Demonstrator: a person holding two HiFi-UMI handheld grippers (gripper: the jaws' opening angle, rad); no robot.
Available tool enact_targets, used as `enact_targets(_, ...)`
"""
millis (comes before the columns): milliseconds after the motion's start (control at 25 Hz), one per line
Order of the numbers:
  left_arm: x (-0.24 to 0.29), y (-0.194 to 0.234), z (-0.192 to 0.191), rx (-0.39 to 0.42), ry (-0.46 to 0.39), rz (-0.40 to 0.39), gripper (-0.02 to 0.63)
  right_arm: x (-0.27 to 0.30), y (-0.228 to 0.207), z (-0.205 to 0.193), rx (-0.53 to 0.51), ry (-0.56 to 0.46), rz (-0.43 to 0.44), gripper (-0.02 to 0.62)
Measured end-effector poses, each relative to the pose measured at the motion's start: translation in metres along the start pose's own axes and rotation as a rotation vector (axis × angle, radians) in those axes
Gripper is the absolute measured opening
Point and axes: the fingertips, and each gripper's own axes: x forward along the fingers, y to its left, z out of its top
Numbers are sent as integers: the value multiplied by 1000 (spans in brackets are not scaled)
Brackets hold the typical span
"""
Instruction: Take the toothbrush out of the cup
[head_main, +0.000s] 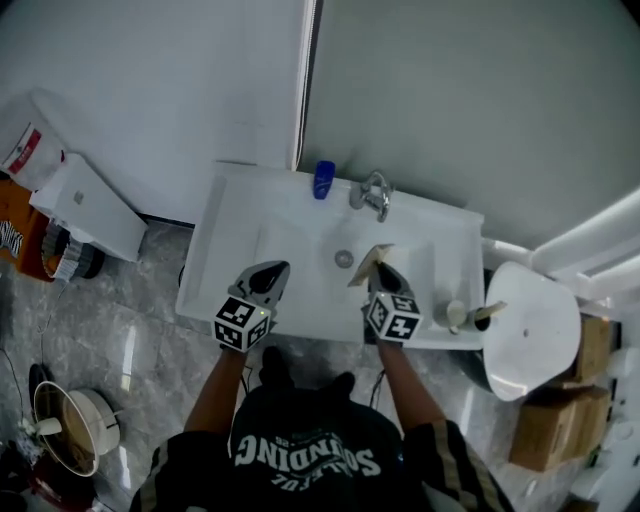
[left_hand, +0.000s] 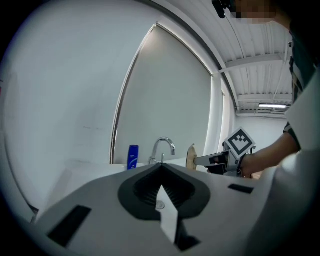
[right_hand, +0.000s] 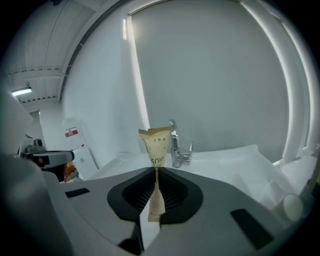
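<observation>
Over the white washbasin (head_main: 230, 250), seen from the head view, both tools hang side by side above the near half of the bowl, pointing toward the back wall. The left tool (head_main: 272, 272) has its jaws closed together with nothing between them. The right tool (head_main: 381, 268) is clamped on a flat tan paper packet (right_hand: 156, 150) with dark print, pinching its lower end so that the wider top stands upright above the jaws, in line with the chrome tap (head_main: 372, 195). A blue bottle (head_main: 323, 180) stands on the back rim just left of the tap, and the drain (head_main: 344, 259) lies in the bowl between the two tools. The cup (head_main: 456, 316) sits on the basin's front right corner, just to the right of the right tool, and a slim stick, apparently the toothbrush (head_main: 488, 312), leans out of it to the right.
</observation>
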Motion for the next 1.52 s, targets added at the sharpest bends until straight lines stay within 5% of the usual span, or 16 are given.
enact_targets(480,-111,117,-29,-80,-11,263,-2,76,200,-17,-102,90,322,21)
enact_targets(960,-186,177,-62,-157,-5,417,-2,109,341,-61,-59,244,510,21)
enact_targets(1200,-210,195,-84,-201,15,465,-2,121,387,-93,-3,358,560,21)
enact_targets(1520,-229,205,-97,-231,27,503,-2,152,398,-128,212,504,548,21)
